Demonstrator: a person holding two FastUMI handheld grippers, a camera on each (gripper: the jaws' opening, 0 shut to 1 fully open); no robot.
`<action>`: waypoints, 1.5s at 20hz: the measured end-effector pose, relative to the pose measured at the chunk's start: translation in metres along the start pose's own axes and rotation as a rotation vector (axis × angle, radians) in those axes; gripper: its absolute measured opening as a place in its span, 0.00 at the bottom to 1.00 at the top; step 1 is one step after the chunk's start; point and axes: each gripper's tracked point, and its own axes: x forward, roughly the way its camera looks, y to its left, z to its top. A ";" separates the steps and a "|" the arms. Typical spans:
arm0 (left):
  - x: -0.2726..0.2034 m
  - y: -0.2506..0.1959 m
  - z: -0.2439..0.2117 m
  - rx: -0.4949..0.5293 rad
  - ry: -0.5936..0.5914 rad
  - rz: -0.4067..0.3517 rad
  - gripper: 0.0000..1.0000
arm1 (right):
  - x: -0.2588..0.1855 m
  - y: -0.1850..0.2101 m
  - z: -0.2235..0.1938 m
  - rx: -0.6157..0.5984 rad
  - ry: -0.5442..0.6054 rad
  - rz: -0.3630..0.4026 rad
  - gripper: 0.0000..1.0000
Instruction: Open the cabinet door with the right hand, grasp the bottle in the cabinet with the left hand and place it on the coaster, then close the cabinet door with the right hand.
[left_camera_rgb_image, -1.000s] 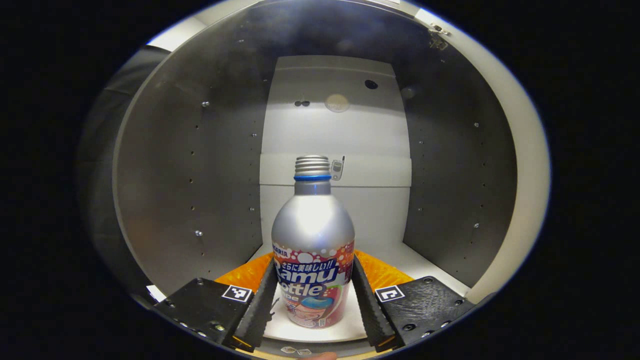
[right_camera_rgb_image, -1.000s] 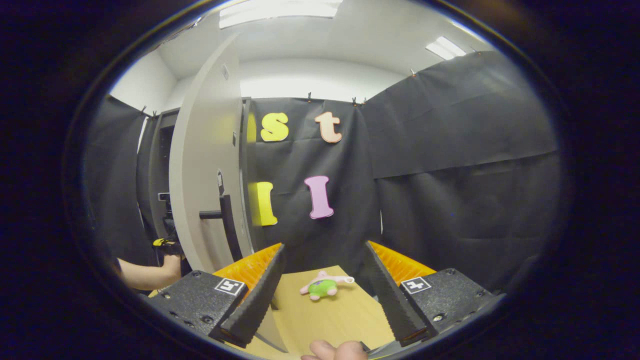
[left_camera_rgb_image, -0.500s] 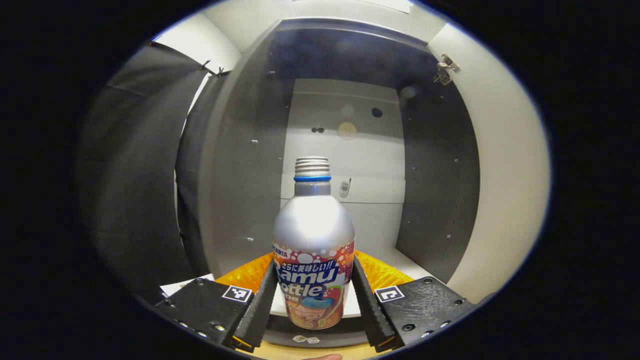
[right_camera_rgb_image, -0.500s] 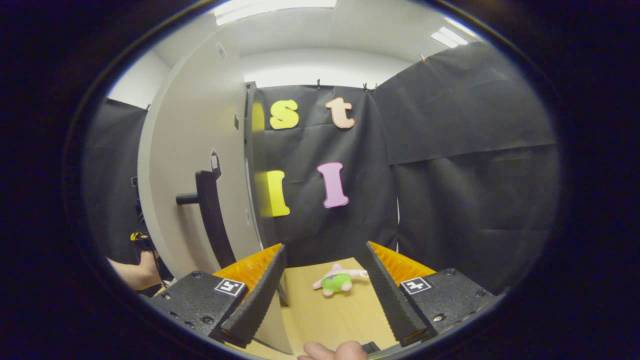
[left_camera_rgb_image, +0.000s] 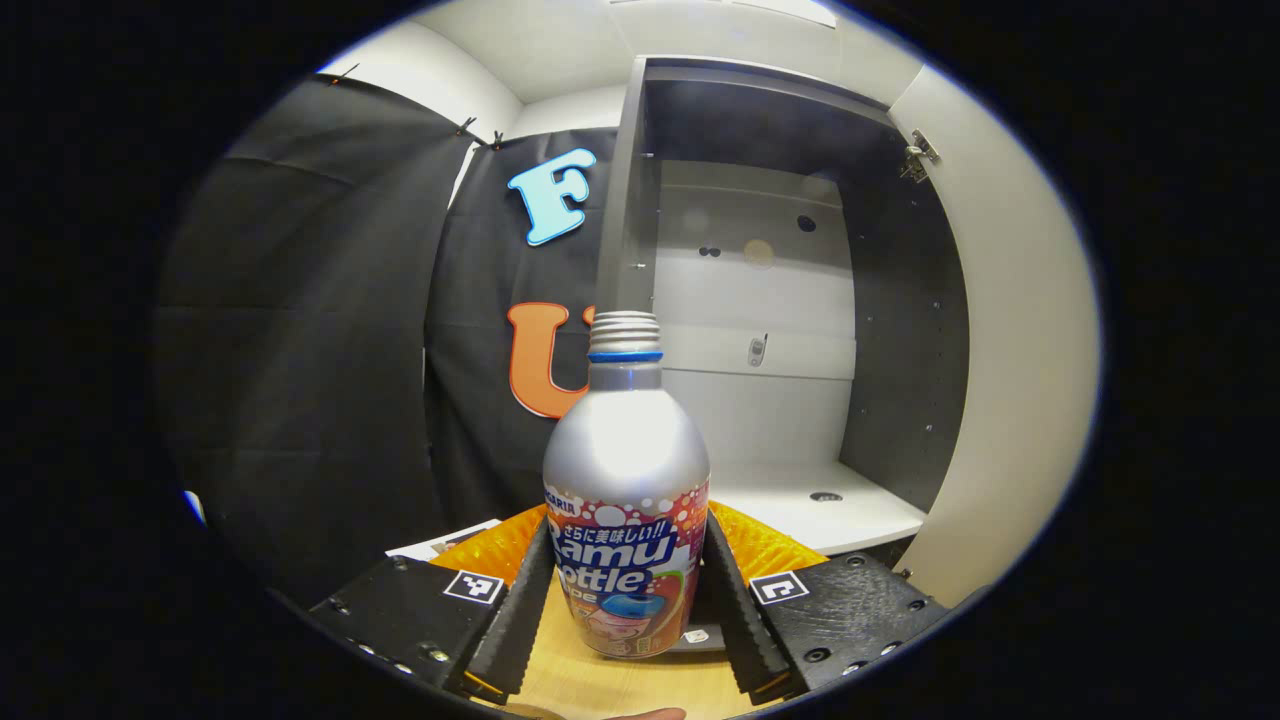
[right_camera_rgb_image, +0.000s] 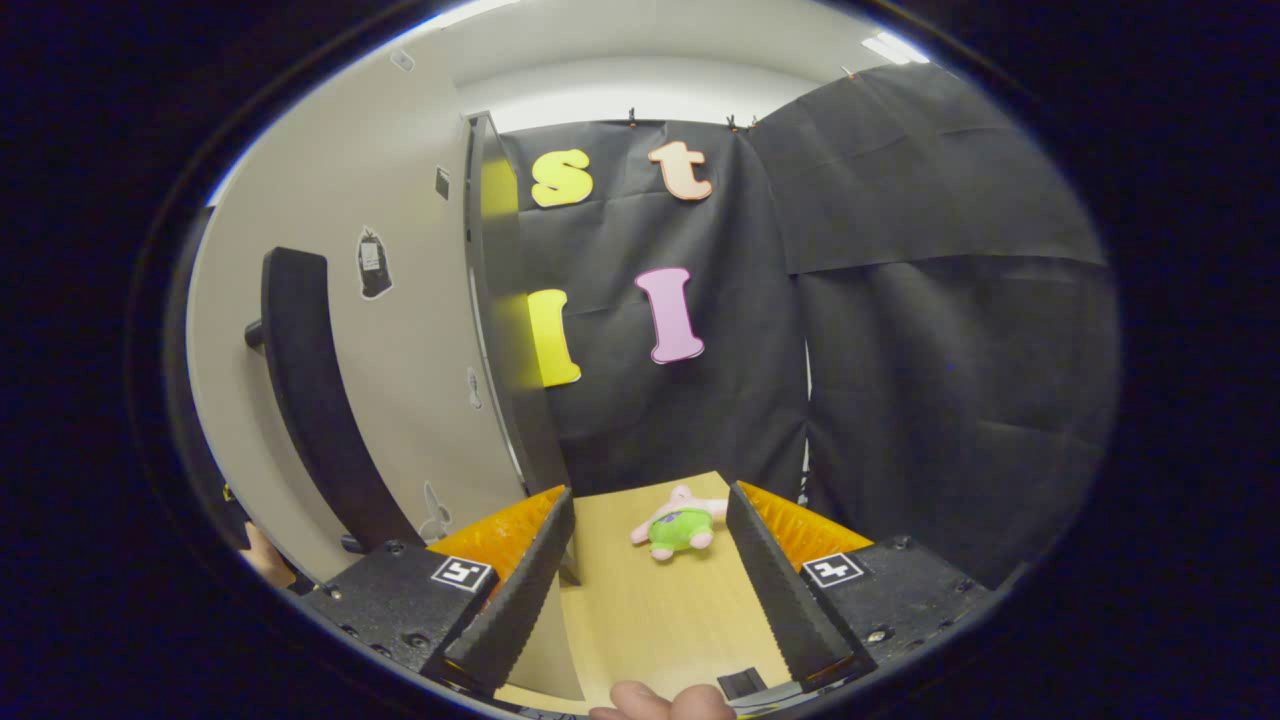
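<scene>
In the left gripper view the aluminium bottle (left_camera_rgb_image: 626, 500), its base hidden low between the fingers, stands upright clamped by the left gripper (left_camera_rgb_image: 627, 610) above the wooden table (left_camera_rgb_image: 600, 688), left of the open cabinet (left_camera_rgb_image: 800, 350), while the right gripper (right_camera_rgb_image: 648, 590) gapes empty beside the cabinet door (right_camera_rgb_image: 400, 330), toward a far plush toy (right_camera_rgb_image: 678, 520).

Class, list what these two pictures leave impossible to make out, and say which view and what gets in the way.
1. Left gripper view: the bottle's base, covered by the left gripper's fingers and cut by the lower edge.
2. Right gripper view: the top of the cabinet door, cut by the upper edge.
3. Right gripper view: the toy's details, too small.
4. Right gripper view: small stickers on the door, too small.
</scene>
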 end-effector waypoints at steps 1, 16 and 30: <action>-0.005 0.004 -0.004 0.011 -0.005 0.009 0.74 | 0.001 0.001 -0.002 -0.003 -0.001 0.002 0.94; -0.064 0.061 -0.135 -0.046 0.093 0.084 0.74 | 0.016 -0.040 -0.094 -0.198 0.167 -0.165 0.99; -0.086 0.089 -0.280 -0.034 0.172 0.095 0.75 | 0.023 -0.104 -0.188 -0.152 0.413 -0.373 1.00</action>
